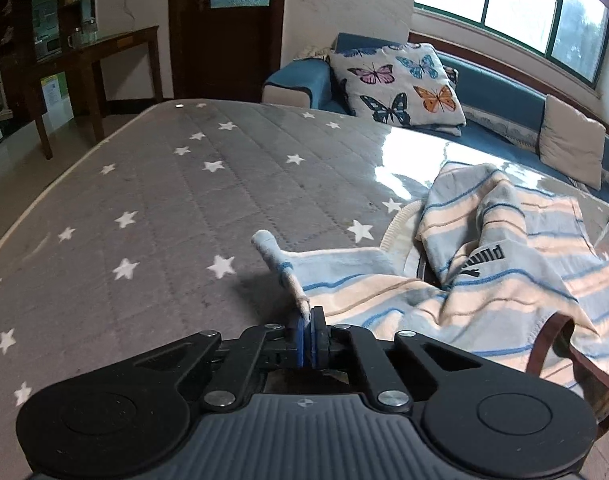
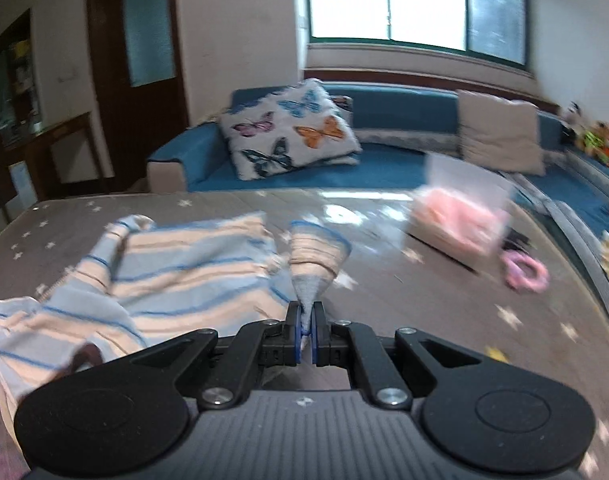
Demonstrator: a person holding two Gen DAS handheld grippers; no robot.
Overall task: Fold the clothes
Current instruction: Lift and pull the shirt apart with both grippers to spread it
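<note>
At the bottom centre of the left wrist view, the left claw (image 1: 309, 322) is pinched tight on a thin edge of the striped shirt (image 1: 484, 280), a curled corner standing up just above the pads. At the bottom centre of the right wrist view, the right claw (image 2: 304, 322) is likewise clamped on a bunched cone of the same cloth.

Folding looks barely begun: the shirt (image 2: 176, 264) lies rumpled and loose across the middle of both frames, sleeves and collar heaped, no clean crease yet. Spreading flat and every fold seem left to do.

The cloth is soft knit, pale blue and cream bands with thin blue lines and a black printed logo. It rests on the bench (image 1: 144, 208), grey, quilted, star-printed, glossy where window light reflects. Beyond, at upper right, sits a blue sofa (image 1: 500, 92) with a plump butterfly pillow (image 1: 400, 80).
</note>
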